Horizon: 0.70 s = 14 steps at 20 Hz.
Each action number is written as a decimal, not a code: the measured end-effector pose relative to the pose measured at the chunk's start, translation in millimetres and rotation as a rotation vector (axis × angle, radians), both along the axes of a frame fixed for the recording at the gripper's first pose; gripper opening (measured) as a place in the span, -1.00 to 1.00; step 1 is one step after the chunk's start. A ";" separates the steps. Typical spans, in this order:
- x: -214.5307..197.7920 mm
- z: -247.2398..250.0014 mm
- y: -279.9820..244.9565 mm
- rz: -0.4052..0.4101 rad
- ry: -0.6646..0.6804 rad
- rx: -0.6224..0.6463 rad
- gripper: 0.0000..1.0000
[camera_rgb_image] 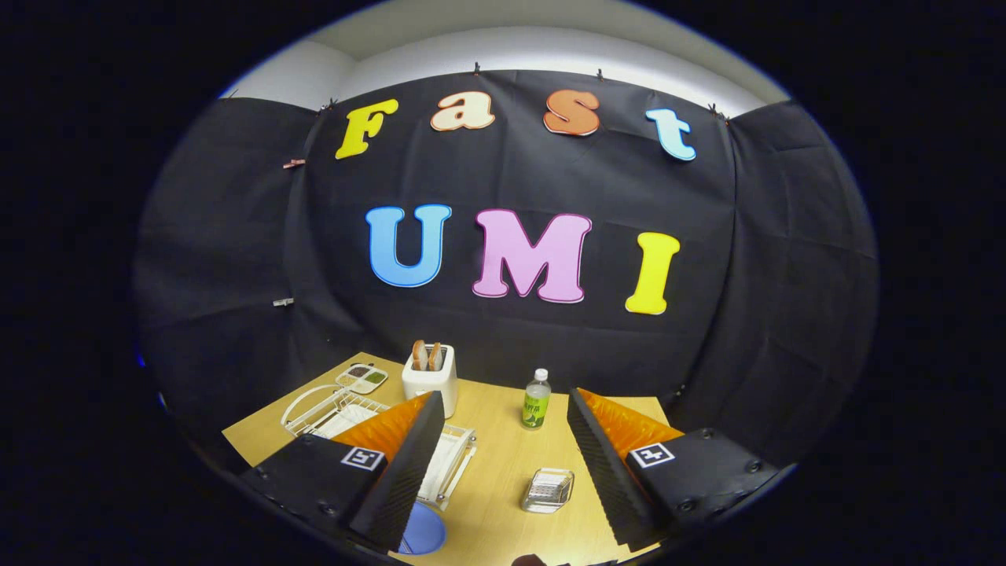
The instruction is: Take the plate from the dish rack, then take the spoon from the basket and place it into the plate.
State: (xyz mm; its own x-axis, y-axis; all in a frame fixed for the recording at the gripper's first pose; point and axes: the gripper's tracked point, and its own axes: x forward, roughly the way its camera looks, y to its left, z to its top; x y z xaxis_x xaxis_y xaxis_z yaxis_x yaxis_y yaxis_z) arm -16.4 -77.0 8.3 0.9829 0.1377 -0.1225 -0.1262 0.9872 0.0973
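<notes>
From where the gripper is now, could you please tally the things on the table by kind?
Dish rack: 1
Toaster: 1
Bottle: 1
Small divided tray: 1
Clear basket: 1
Blue plate: 1
Total: 6
The gripper hangs open above the table, holding nothing.

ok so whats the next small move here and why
Probably swing the gripper left and down toward the white dish rack. Its fingers stand open with nothing between them, high above the wooden table, and the rack lies behind the left finger, with a blue plate edge showing below that finger's tip.
</notes>
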 end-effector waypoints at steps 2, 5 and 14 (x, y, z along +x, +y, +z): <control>-7.4 6.6 -7.3 0.003 -0.026 -0.016 0.93; -12.3 12.5 -14.2 0.003 -0.055 -0.014 0.94; -13.6 6.2 -29.9 0.032 -0.066 0.026 0.94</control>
State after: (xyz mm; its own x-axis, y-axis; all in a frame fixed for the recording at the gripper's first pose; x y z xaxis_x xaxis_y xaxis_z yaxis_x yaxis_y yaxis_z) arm -30.0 -106.9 14.4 0.9838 0.1711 -0.0539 -0.1643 0.9799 0.1130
